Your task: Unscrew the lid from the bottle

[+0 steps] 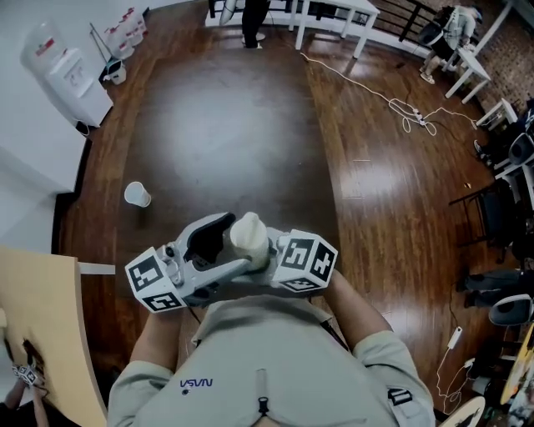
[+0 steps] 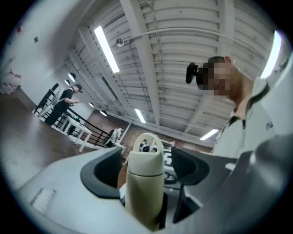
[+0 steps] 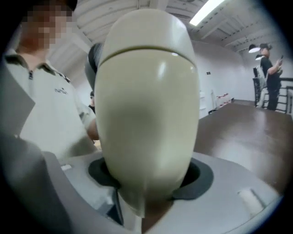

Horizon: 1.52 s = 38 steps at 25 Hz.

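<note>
Head view: I hold my left gripper and my right gripper close against my chest, with the cream bottle upright between them, above a dark wooden floor. A white cup rests on that floor, and white tables stand at the far end. Left gripper view: the left gripper stands wide, both pads clear of the bottle. The lid, domed with a loop handle, sits on the bottle. A ribbed white ceiling with strip lights is overhead. Right gripper view: the right gripper clamps the bottle's smooth, glossy body, with a pad against each side. Behind it are brown floor and a white wall.
</note>
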Available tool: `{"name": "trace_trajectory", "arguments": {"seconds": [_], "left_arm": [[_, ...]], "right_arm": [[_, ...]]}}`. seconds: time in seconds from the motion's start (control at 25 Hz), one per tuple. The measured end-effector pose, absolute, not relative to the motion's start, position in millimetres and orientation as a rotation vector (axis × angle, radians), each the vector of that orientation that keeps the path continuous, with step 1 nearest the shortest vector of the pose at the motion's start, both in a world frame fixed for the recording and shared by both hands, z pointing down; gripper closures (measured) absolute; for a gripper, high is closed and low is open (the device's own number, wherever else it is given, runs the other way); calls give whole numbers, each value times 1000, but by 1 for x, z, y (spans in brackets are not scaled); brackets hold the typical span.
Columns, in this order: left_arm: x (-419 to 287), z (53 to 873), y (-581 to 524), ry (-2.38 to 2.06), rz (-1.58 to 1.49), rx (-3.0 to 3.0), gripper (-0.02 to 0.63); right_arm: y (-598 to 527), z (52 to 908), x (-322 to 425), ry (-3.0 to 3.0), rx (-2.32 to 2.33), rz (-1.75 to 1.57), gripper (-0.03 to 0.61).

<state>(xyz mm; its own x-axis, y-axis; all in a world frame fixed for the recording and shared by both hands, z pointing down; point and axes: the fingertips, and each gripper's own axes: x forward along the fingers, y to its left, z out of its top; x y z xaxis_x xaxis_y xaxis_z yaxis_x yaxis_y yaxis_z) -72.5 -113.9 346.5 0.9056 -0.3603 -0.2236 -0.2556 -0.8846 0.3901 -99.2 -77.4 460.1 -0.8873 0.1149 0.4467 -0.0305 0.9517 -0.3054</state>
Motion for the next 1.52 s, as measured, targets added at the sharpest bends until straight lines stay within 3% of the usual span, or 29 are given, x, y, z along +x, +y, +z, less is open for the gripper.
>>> {"name": "trace_trajectory", "arguments": {"seconds": [0.32, 0.64, 0.84, 1.16, 1.52], "left_arm": [[-75, 338, -98, -91, -453, 2661, 288], [-67, 339, -94, 11, -422, 2670, 292], [-69, 335, -93, -11, -448, 2683, 339], [-62, 345, -110, -331, -333, 2797, 321], [-60, 363, -132, -1001, -307, 2742, 333]], "right_arm": [[-21, 433, -93, -2613, -628, 547, 279], [-15, 433, -100, -2548, -709, 523, 278], [-17, 433, -102, -2550, -674, 535, 279], [-55, 458, -100, -2549, -338, 396, 278], [-132, 479, -99, -2591, 524, 237, 278]]}}
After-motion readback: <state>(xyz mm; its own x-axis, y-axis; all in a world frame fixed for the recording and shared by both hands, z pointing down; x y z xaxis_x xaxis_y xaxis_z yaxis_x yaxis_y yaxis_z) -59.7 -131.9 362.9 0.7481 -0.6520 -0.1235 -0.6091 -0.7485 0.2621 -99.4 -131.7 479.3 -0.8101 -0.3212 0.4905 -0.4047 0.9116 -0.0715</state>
